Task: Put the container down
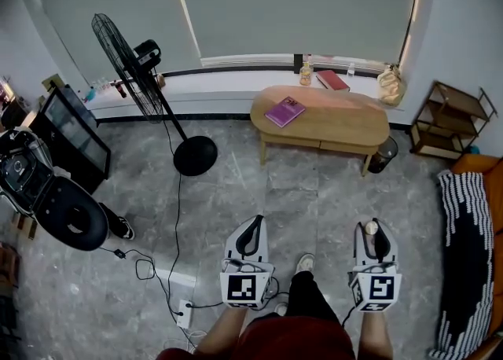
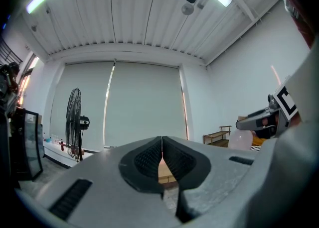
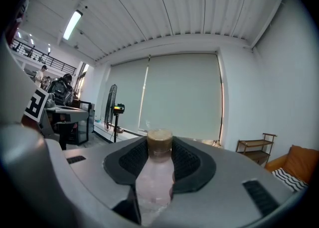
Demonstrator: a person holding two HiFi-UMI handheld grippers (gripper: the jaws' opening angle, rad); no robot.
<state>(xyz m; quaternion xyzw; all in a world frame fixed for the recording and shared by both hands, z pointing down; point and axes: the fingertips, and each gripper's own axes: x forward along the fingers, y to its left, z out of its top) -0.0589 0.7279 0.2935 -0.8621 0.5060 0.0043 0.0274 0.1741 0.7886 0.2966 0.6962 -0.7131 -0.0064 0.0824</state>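
The container (image 3: 157, 177) is a clear plastic bottle with a brownish cap, and it lies lengthwise between the jaws of my right gripper (image 3: 159, 148). Those jaws are shut on it. In the head view the container's cap (image 1: 371, 228) shows at the tip of the right gripper (image 1: 375, 239), held above the floor. My left gripper (image 1: 251, 231) is held level beside it, to the left. Its pads (image 2: 149, 158) meet with nothing between them. In the left gripper view the container (image 2: 241, 140) also shows at the far right.
An oval wooden table (image 1: 346, 124) stands ahead near the window, with a purple book (image 1: 285, 111), a red book (image 1: 332, 79) and small items on it. A standing fan (image 1: 134, 64) and its cable are ahead left. A wooden shelf (image 1: 452, 119) and a striped cushion (image 1: 464, 248) are on the right.
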